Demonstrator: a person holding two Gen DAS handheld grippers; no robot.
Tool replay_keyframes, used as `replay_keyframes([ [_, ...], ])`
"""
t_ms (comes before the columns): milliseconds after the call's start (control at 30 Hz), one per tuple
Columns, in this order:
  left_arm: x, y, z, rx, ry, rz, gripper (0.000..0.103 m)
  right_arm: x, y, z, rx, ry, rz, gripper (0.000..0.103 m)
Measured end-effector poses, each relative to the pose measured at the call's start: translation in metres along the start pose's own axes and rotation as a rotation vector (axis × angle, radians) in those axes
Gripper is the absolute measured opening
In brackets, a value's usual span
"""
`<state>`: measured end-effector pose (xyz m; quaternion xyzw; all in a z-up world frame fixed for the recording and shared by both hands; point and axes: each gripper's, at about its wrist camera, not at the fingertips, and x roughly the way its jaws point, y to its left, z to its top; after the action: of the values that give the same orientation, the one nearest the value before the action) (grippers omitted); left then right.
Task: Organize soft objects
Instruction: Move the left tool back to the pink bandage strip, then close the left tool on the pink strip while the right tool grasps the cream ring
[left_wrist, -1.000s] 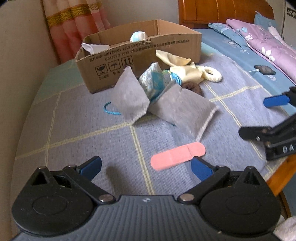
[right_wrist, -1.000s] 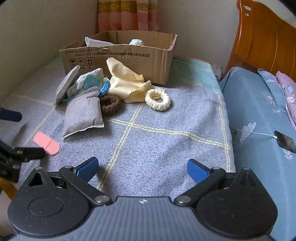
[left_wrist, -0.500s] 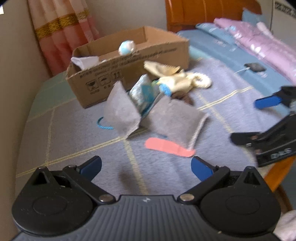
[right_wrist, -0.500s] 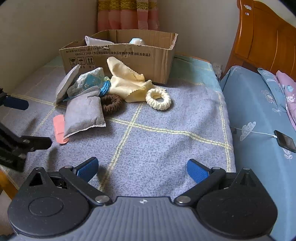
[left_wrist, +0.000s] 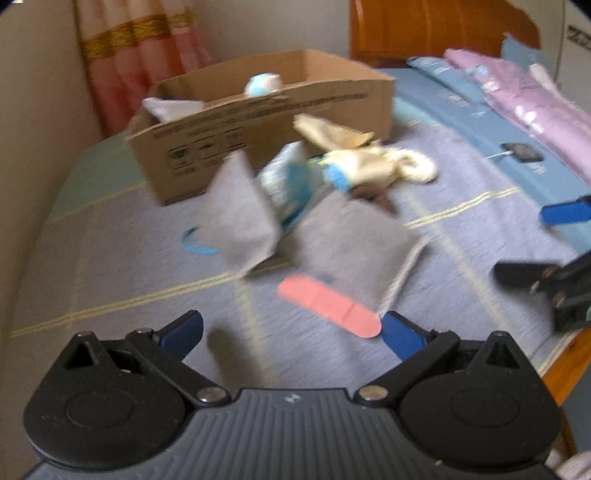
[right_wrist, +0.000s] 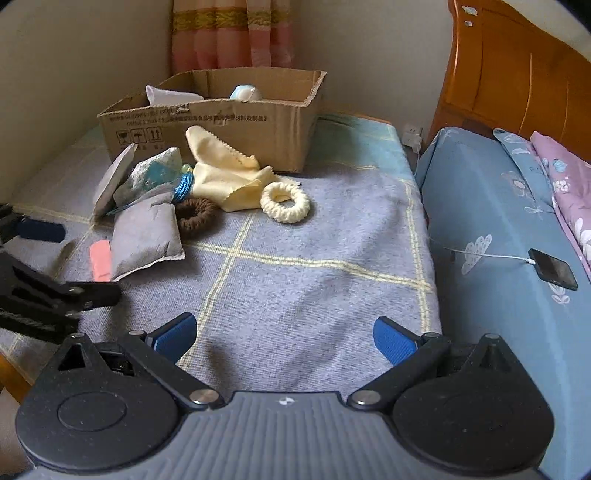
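My left gripper (left_wrist: 291, 330) has its fingers wide, holding nothing, and so does my right gripper (right_wrist: 284, 338). The pink strip (left_wrist: 328, 305) lies flat on the bed, maybe touching the grey pouch (left_wrist: 352, 242), so I might pinch blanket

The box (right_wrist: 221, 125) is plain brown cardboard, dull and a bit bent. The bed cover (right_wrist: 314, 280) is soft grey woven cloth. The headboard (right_wrist: 517, 74) is shiny orange wood. The two hair ties (right_wrist: 284, 202) look fuzzy. The pink strip (left_wrist: 328, 306) looks smooth.
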<state>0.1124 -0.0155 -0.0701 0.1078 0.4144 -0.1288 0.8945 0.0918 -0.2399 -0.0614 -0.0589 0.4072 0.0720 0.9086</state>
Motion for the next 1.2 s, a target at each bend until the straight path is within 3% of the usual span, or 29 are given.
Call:
replay_keyframes([
  [267,-0.012,0.040,-0.014,-0.089,0.038,0.097,0.102,0.003,0.015,0.004,-0.047,-0.001,0.034,0.103],
  [400,-0.020,0.030,-0.011,-0.070,-0.010,0.067,0.100,0.005,0.021,0.003,-0.061,0.001,0.047,0.103],
  [433,-0.020,0.026,-0.009,-0.062,-0.025,0.063,0.097,0.005,0.021,0.003,-0.060,0.002,0.047,0.103],
  [500,-0.018,0.017,-0.005,-0.052,-0.036,0.046,0.082,0.006,0.021,0.004,-0.057,0.003,0.048,0.103],
  [567,-0.014,0.011,-0.002,-0.055,-0.031,0.034,0.055,0.006,0.021,0.004,-0.054,0.004,0.048,0.103],
  [633,-0.009,0.006,0.000,-0.057,-0.028,0.022,0.048,0.006,0.019,0.004,-0.054,0.002,0.050,0.103],
  [900,-0.005,0.004,0.005,-0.098,-0.032,-0.009,0.033,0.009,0.013,0.005,-0.036,0.001,0.070,0.103],
  [1033,-0.004,0.001,0.007,-0.111,-0.026,-0.018,0.018,0.014,0.014,0.006,-0.052,0.010,0.072,0.103],
  [1200,-0.006,0.001,0.006,-0.103,-0.022,-0.006,0.018,0.021,0.016,0.006,-0.102,0.018,0.057,0.103],
])
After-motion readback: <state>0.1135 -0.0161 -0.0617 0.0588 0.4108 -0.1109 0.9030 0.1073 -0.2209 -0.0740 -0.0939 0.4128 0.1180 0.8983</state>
